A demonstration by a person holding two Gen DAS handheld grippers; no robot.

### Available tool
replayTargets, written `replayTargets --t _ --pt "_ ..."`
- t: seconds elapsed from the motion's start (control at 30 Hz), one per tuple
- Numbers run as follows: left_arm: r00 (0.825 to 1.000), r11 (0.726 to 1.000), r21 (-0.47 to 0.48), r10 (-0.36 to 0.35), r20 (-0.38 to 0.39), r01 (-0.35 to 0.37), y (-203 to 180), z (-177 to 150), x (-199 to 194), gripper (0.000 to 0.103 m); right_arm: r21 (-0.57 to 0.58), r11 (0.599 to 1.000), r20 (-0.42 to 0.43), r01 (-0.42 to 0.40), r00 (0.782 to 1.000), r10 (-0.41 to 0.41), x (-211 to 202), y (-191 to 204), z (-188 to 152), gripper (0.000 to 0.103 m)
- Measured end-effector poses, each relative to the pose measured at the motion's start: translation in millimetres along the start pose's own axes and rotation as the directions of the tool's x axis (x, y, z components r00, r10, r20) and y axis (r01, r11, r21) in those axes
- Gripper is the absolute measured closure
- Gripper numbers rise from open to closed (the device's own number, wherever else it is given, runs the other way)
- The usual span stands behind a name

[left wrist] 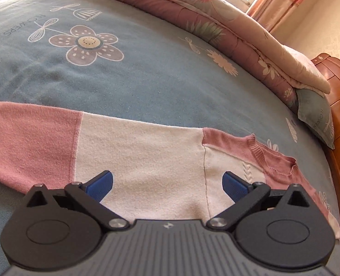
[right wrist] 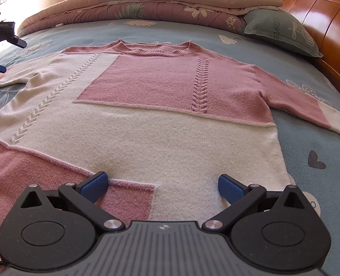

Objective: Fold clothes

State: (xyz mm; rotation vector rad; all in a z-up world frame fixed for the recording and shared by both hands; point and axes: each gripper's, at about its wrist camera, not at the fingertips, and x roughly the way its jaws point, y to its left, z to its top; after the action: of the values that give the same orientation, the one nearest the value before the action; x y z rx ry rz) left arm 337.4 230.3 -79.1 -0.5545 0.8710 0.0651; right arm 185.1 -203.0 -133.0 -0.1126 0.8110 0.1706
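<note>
- Nearest in the right wrist view: right gripper [right wrist: 163, 185] spread wide, blue pads apart, nothing between them, poised just above the near hem of the sweater [right wrist: 170, 138].
- Nearest in the left wrist view: left gripper [left wrist: 167, 185] likewise spread wide and empty, hanging over the cream stretch of the left sleeve [left wrist: 135, 151], close to the shoulder seam.
- Same left gripper visible at the far left edge of the right wrist view, beside that sleeve.
- Sweater lying face up and flat on the blue floral bedsheet [right wrist: 307, 142], pink and cream blocks, hem near, ribbed neckline [right wrist: 156, 48] far.
- Both sleeves stretched straight out to left and right; right sleeve [right wrist: 307, 105] reaching toward the wooden headboard [right wrist: 319, 27].
- No fold visible anywhere: body at full width, sleeves not brought in, hem not raised.
- Judged progress: spreading done, folding itself not yet begun; left to do, likely, sleeves inward, then body doubled over.
- Beyond the neckline: pillow [right wrist: 282, 32] at far right, rolled floral quilt [right wrist: 147, 7] along the far edge, clear of the sweater.
</note>
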Motion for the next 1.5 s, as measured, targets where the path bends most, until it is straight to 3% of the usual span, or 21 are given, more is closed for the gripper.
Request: replayTargets --t 0.1,0.17,0.27,0.33,0.43,0.53,0.6,0.7,0.8,0.9,0.97,1.07,1.17,1.33,1.43,1.5 --pt "0.998 0.996 -0.079 0.027 -0.048 -0.031 12 -3 16 0.003 0.001 1.000 0.001 -0.001 1.000 0.001 0 0 0 0.000" --pt "0.998 0.995 -0.086 0.040 -0.040 -0.043 10 -10 13 0.002 0.001 1.000 0.002 -0.002 1.000 0.002 0 0 0 0.000" --pt "0.998 0.994 -0.110 -0.016 -0.053 0.010 -6 -8 8 0.002 0.001 1.000 0.002 -0.004 1.000 0.004 0 0 -1 0.000" --pt "0.995 0.993 -0.087 -0.088 -0.054 0.083 -23 -5 9 0.002 0.002 1.000 0.003 -0.005 1.000 0.005 0 0 -1 0.000" --pt "0.992 0.993 -0.012 -0.119 -0.047 0.119 -51 -4 18 0.002 0.004 1.000 0.005 -0.005 1.000 0.005 1 0 -1 0.000" --pt "0.992 0.996 0.017 -0.091 -0.084 0.092 -60 -13 36 0.002 0.004 1.000 0.007 -0.006 1.000 0.006 1 0 -1 0.000" --pt "0.990 0.997 -0.011 -0.075 -0.116 0.074 -53 -22 45 0.002 0.004 1.000 0.005 -0.007 1.000 0.007 1 -1 -1 0.000" --pt "0.985 0.993 -0.022 -0.115 -0.130 0.113 -44 -29 34 0.002 0.001 1.000 0.003 -0.006 1.000 0.006 1 0 0 0.000" --pt "0.989 0.997 0.006 -0.080 -0.123 0.081 -41 -16 9 0.002 0.002 1.000 0.001 -0.005 1.000 0.005 0 0 0 0.000" --pt "0.999 0.999 0.013 -0.033 -0.022 0.034 -23 12 -22 0.002 0.005 1.000 0.000 -0.005 1.000 0.005 1 0 0 0.000" --pt "1.000 0.999 -0.024 -0.028 -0.009 0.028 -2 29 -29 0.002 0.010 1.000 0.000 -0.006 1.000 0.006 1 0 -1 0.000" --pt "0.997 0.996 -0.051 0.070 0.025 -0.069 32 39 -28 0.002 0.019 1.000 -0.001 -0.009 1.000 0.009 2 -1 0 0.000" --pt "0.996 0.985 -0.150 0.083 0.018 -0.080 79 37 -22 0.002 0.021 1.000 -0.002 -0.008 1.000 0.008 2 -1 0 0.000" --pt "0.971 0.945 -0.265 0.223 0.090 -0.193 144 36 -42 0.003 0.022 1.000 -0.002 -0.015 1.000 0.015 4 -3 1 0.000" --pt "0.965 0.918 -0.358 0.230 0.130 -0.170 175 45 -60 0.003 0.021 1.000 0.001 -0.015 1.000 0.015 5 -3 1 0.000" --pt "0.968 0.922 -0.368 0.189 0.163 -0.118 182 51 -65 0.003 0.024 1.000 0.004 -0.014 1.000 0.014 5 -2 2 0.000"
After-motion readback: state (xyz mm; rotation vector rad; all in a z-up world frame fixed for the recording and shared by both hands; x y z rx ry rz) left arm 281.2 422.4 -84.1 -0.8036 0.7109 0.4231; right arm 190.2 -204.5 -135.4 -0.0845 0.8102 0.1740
